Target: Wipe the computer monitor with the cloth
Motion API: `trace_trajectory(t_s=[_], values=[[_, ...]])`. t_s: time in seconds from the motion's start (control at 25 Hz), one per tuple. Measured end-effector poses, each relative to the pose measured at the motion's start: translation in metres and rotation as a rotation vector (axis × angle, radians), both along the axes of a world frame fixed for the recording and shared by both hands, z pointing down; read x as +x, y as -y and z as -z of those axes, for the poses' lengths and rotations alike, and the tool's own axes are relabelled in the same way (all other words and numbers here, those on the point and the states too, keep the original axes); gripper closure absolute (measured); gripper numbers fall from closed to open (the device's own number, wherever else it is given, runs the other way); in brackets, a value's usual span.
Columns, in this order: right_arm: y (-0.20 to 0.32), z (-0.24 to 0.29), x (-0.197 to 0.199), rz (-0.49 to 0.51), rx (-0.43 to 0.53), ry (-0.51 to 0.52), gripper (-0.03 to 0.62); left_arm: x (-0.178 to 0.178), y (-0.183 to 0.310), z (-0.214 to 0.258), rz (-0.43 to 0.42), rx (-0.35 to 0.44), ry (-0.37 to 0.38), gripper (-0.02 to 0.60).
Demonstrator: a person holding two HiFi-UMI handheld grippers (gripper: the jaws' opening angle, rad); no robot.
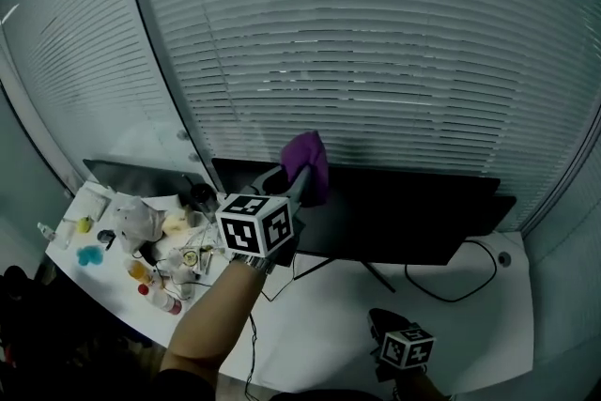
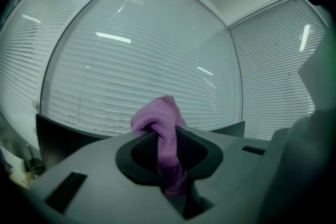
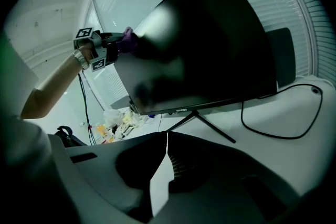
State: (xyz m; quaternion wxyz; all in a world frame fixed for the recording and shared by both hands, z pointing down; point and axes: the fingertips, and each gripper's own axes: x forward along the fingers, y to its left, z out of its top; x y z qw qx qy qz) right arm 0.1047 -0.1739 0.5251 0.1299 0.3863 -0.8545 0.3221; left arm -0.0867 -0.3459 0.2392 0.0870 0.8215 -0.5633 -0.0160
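Closest to the head camera is the left gripper (image 1: 297,181), with its marker cube in front. Its fingers are closed tightly on a purple soft cloth (image 1: 308,160), which bunches out above the tips. The cloth is at the upper left corner of the wide black computer monitor (image 1: 404,216), which stands on thin legs on the white bench (image 1: 319,333). Whether the cloth presses on the glass, I cannot tell. The right gripper (image 1: 384,322) is low near the bench, and its fingers lie together with nothing between them.

I judge that the wiping is near its beginning. To do it well, the bunch should lie flat on the screen with light pressure and go in long horizontal strokes from this corner downward, so that only cloth, and no hard finger, touches the glass. The thin stand may tip, so the free gripper could steady the frame.
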Motion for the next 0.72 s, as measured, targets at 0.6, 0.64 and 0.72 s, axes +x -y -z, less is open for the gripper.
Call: trace_trajectory(t_s=[0.6, 0.64, 0.72], values=[[0.003, -0.014, -0.117, 0.074, -0.012, -0.047, 0.568, -0.182, -0.01, -0.024, 0.141, -0.007, -0.075, 0.508], [0.002, -0.012, -0.123, 0.076, -0.012, -0.049, 0.568, -0.189, -0.011, -0.023, 0.143, -0.007, -0.078, 0.508], [-0.002, -0.006, -0.134, 0.078, -0.012, -0.054, 0.568, -0.203, -0.015, -0.021, 0.146, -0.009, -0.085, 0.508]])
